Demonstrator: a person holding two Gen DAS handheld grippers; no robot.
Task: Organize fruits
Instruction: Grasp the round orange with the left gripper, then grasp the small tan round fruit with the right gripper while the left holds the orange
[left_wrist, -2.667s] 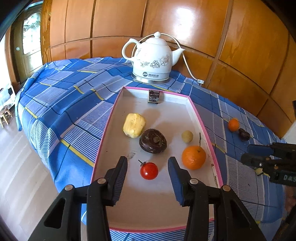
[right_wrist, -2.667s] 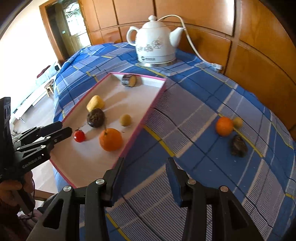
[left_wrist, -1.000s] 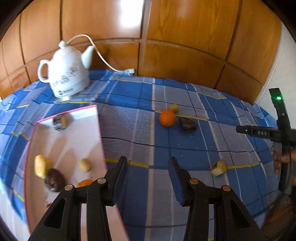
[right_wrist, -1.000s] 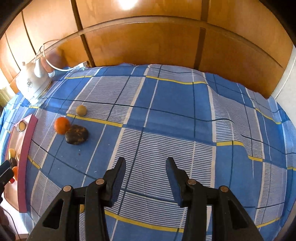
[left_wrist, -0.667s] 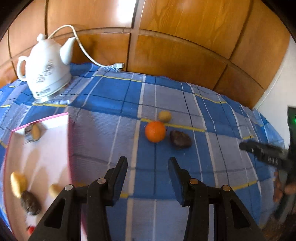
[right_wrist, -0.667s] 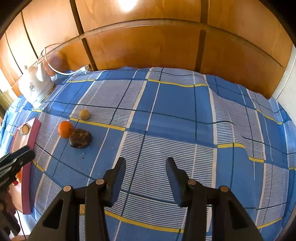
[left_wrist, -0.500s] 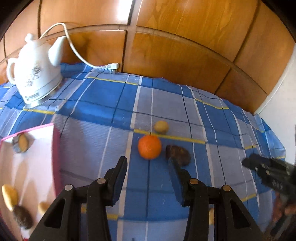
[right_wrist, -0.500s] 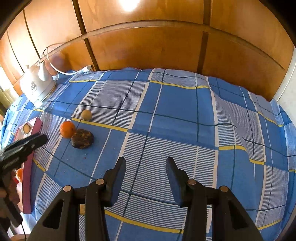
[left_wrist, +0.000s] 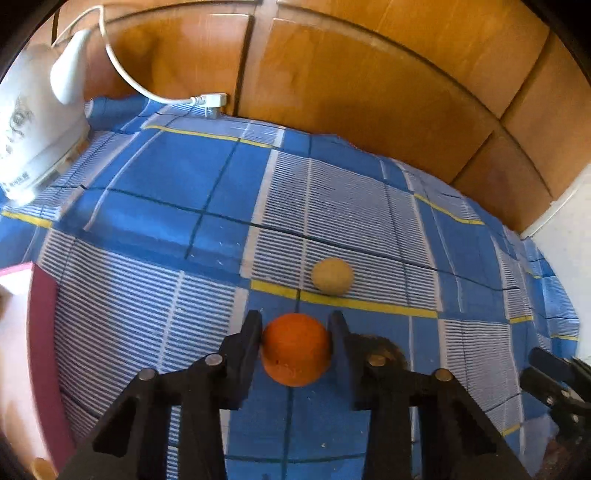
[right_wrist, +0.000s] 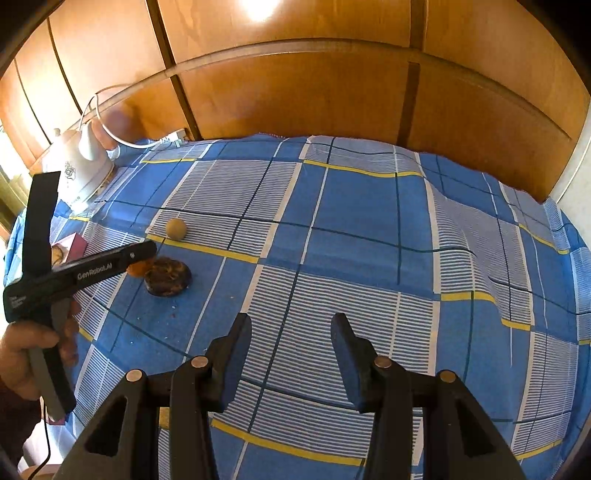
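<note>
Bright daylight, glare on wood panelling (right_wrist: 258, 7), strong fisheye bending, dark corner vignetting, left edge blurred

Tablecloth (right_wrist: 351, 206): woven cloth, matt, blue plaid, rumpled at right. Wall panelling (right_wrist: 295, 92): varnished wood, glossy with glare. Kettle (left_wrist: 33, 122), upper left: glazed white ceramic, shiny. Orange (left_wrist: 295, 349): matt, pitted skin. Left gripper (left_wrist: 295, 341) fingers (left_wrist: 245, 347): black matt plastic, metal rivets. Tray (left_wrist: 40, 332) rim: smooth pink.

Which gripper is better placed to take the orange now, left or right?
Left. The left gripper has its closing jaws on both sides of the orange. The right gripper is open over bare cloth.
</note>
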